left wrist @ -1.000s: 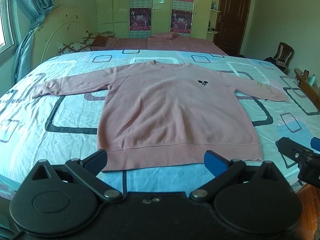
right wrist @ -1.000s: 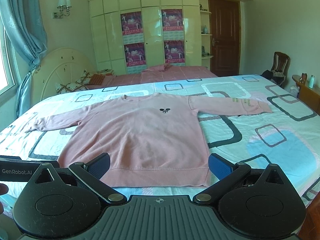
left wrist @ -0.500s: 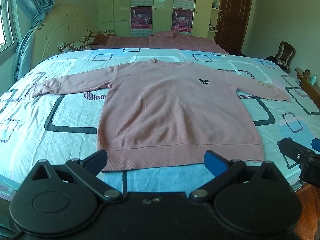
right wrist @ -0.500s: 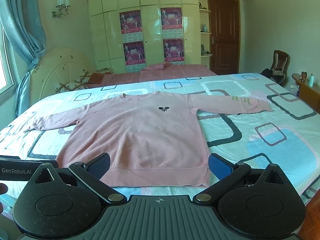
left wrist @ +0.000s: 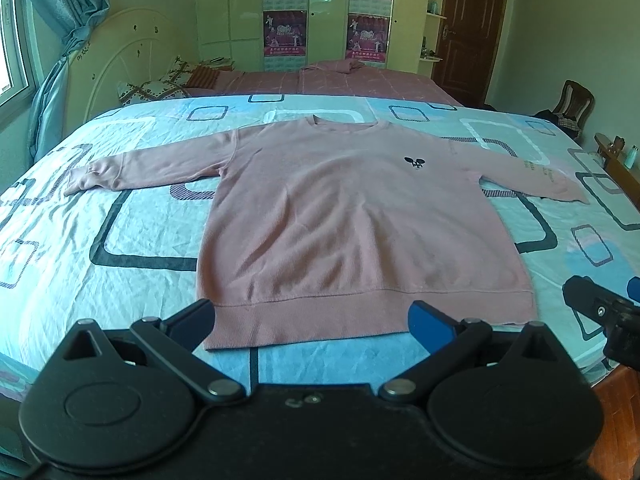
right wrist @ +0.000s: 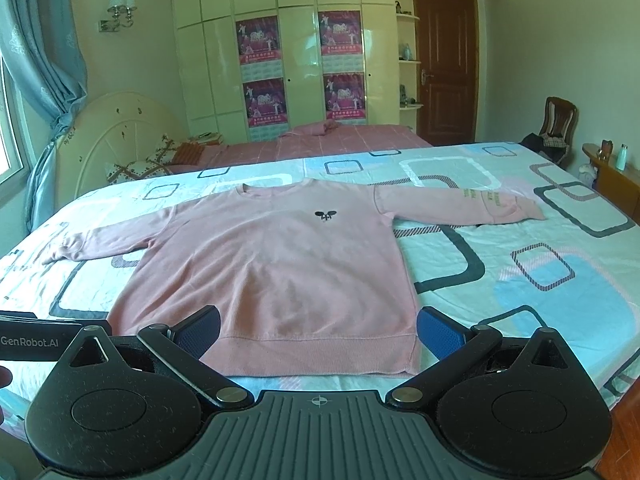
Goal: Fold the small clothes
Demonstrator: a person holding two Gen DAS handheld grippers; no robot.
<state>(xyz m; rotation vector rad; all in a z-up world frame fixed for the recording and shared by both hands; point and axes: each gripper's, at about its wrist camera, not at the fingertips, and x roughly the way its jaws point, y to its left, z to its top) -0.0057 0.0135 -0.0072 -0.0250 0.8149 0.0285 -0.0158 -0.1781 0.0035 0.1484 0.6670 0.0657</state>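
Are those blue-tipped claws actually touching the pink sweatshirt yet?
Cannot tell. In both wrist views the open fingertips overlap the pink sweatshirt's hem; no gap or contact shows for the left gripper or right gripper.

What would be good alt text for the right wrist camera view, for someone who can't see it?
A pink sweatshirt lies flat and unfolded, front up, sleeves spread wide, on a bed with a blue patterned sheet. In the foreground the right gripper is open and empty over the hem. Behind are a cream wardrobe with posters and a brown door.
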